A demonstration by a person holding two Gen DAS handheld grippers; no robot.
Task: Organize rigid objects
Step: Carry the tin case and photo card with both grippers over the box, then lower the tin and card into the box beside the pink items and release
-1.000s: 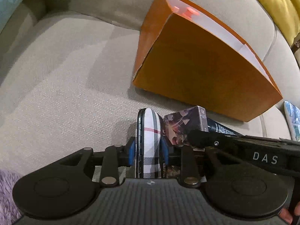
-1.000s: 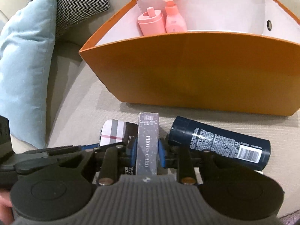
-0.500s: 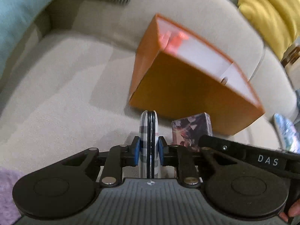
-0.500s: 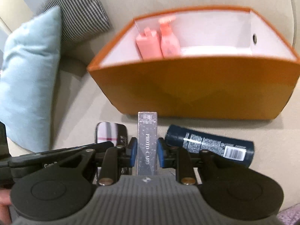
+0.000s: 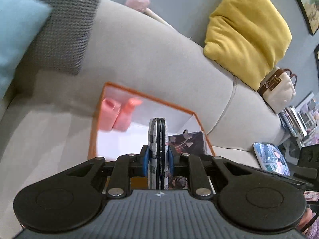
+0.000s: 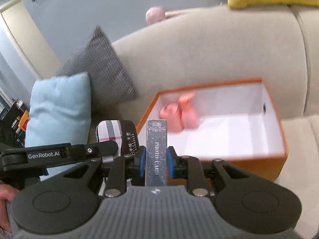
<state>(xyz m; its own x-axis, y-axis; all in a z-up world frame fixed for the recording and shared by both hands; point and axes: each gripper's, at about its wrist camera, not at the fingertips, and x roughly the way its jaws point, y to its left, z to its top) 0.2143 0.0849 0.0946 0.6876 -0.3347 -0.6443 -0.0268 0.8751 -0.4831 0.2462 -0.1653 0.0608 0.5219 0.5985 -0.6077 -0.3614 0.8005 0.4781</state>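
My left gripper (image 5: 157,155) is shut on a plaid hard case (image 5: 157,139), held edge-on above the near rim of the open orange box (image 5: 95,119). My right gripper (image 6: 156,158) is shut on a grey photo card box (image 6: 156,149), held upright just before the orange box (image 6: 259,163). Two pink bottles (image 6: 179,113) stand in the box's far left corner, also seen in the left wrist view (image 5: 117,115). The plaid case (image 6: 111,131) and left gripper show at the left of the right wrist view. The card box (image 5: 187,141) shows in the left wrist view.
The box sits on a beige sofa (image 6: 219,49). A light blue cushion (image 6: 59,107) and a grey patterned cushion (image 6: 99,67) lean at the left. A yellow cushion (image 5: 247,31) and a cream bag (image 5: 279,91) sit at the right, with a printed item (image 5: 273,159) on the seat.
Both grippers have risen with their objects and now look down into the open orange box. The dark blue can on the seat has left the right wrist view.
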